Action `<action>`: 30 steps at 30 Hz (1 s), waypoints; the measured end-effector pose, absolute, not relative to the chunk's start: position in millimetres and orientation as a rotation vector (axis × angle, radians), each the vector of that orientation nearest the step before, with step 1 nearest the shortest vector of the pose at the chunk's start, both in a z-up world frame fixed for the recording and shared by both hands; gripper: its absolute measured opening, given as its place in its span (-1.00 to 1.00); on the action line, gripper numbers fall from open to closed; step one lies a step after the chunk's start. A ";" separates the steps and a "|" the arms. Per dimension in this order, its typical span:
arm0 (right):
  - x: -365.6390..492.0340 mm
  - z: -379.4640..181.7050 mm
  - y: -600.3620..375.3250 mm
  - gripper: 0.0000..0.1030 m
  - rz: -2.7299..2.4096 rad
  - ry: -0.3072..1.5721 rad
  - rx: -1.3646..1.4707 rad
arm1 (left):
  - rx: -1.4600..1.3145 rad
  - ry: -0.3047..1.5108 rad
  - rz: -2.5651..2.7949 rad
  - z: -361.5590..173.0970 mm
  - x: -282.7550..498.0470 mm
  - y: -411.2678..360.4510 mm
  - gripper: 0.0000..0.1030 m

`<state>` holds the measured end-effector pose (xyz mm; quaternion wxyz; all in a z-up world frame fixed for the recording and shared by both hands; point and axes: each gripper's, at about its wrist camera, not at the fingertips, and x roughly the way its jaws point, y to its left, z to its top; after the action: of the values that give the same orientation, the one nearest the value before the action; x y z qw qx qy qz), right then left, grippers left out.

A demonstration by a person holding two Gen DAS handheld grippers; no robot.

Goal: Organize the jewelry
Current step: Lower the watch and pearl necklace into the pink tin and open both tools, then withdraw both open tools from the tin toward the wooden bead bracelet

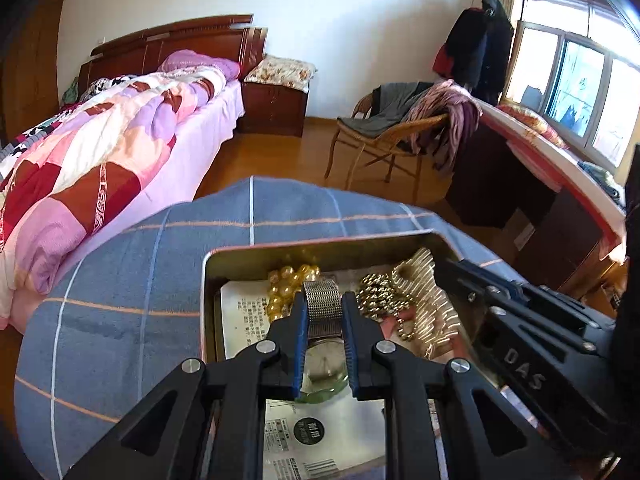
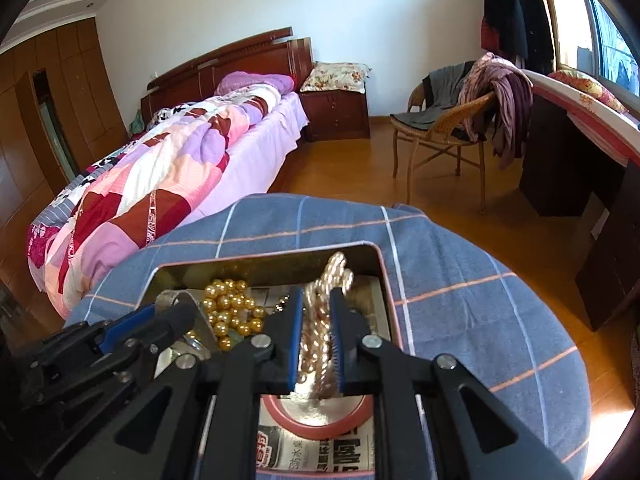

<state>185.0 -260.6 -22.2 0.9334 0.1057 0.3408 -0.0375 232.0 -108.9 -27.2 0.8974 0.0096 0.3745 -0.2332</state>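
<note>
A metal tin (image 1: 208,264) (image 2: 384,264) sits on a blue checked cloth and holds jewelry. My left gripper (image 1: 324,304) is shut on a silver mesh-band watch (image 1: 322,312), whose round face (image 1: 326,360) lies between the fingers. My right gripper (image 2: 316,300) is shut on a chunky gold chain (image 2: 318,340) inside the tin. A gold pearl bracelet (image 1: 286,284) (image 2: 230,304) lies at the tin's far left. A small gold bead chain (image 1: 380,292) lies to the right of the watch. Each gripper shows in the other's view: the right (image 1: 520,320), the left (image 2: 120,340).
The tin rests on a round table covered by the blue checked cloth (image 1: 120,280) (image 2: 480,300). Printed paper (image 1: 248,312) lines the tin. A bed (image 1: 100,152) is at the left, a wicker chair (image 1: 384,136) with clothes and a desk (image 1: 540,168) at the right.
</note>
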 end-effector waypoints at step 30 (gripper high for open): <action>71.8 8.7 -228.9 0.52 -0.102 0.668 0.233 | 0.026 0.712 -0.271 7.0 96.2 -15.5 0.63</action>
<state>71.8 -228.9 8.7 0.9368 0.1138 0.3269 -0.0500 96.2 -15.5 7.0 0.9282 0.0129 0.3474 -0.1325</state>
